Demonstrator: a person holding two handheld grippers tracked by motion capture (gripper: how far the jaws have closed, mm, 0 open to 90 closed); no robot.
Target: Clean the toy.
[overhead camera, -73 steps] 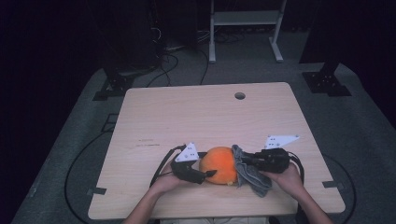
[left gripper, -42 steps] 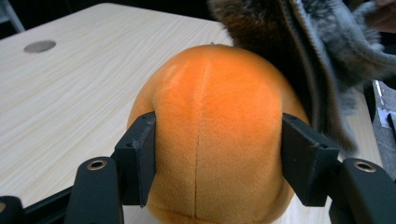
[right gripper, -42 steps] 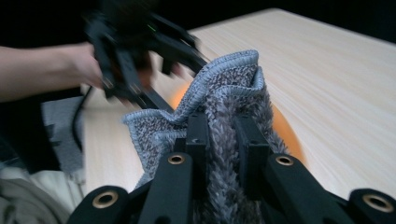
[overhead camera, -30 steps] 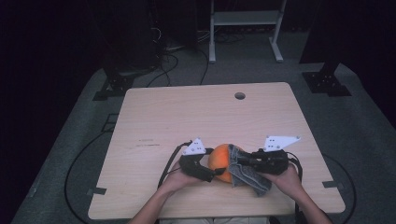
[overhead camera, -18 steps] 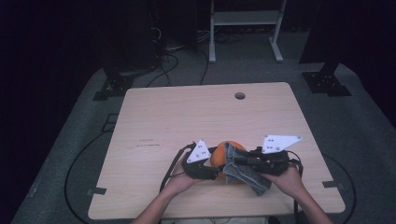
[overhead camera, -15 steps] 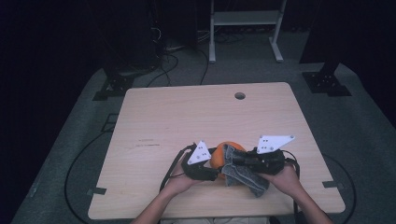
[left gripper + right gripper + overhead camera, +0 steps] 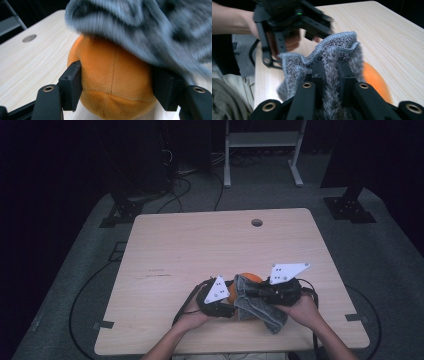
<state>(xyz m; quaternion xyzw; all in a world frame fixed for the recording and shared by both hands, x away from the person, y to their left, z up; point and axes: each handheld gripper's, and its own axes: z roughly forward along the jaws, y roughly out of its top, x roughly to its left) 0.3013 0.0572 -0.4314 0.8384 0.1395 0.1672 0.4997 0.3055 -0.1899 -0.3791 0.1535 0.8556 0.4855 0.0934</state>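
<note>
My left gripper [image 7: 116, 100] has its jaws pressed against either side of the orange plush ball [image 7: 112, 75], having just been closing in on it; the two black pads flank it low down, near its seam. The ball rests on the desk [image 7: 200, 245] close to my edge of it, just between my two hands. My right gripper [image 7: 330, 75] has its jaws clamped together on the grey knitted cloth [image 7: 329, 57], a thick fold of it pinched between the pads (the ribbed hem stands up above them). From the high view, the cloth [image 7: 255, 302] drapes over the top and the right side of the ball [image 7: 247, 280] and hangs down toward me, while a strip of orange shows above it. In the left gripper view the cloth [image 7: 140, 27] lies blurred over the ball's upper half. My left gripper [image 7: 220, 300] and right gripper [image 7: 275, 290] sit near each other, with the ball between. Farther up the desk is a round cable hole [image 7: 257, 222].
</note>
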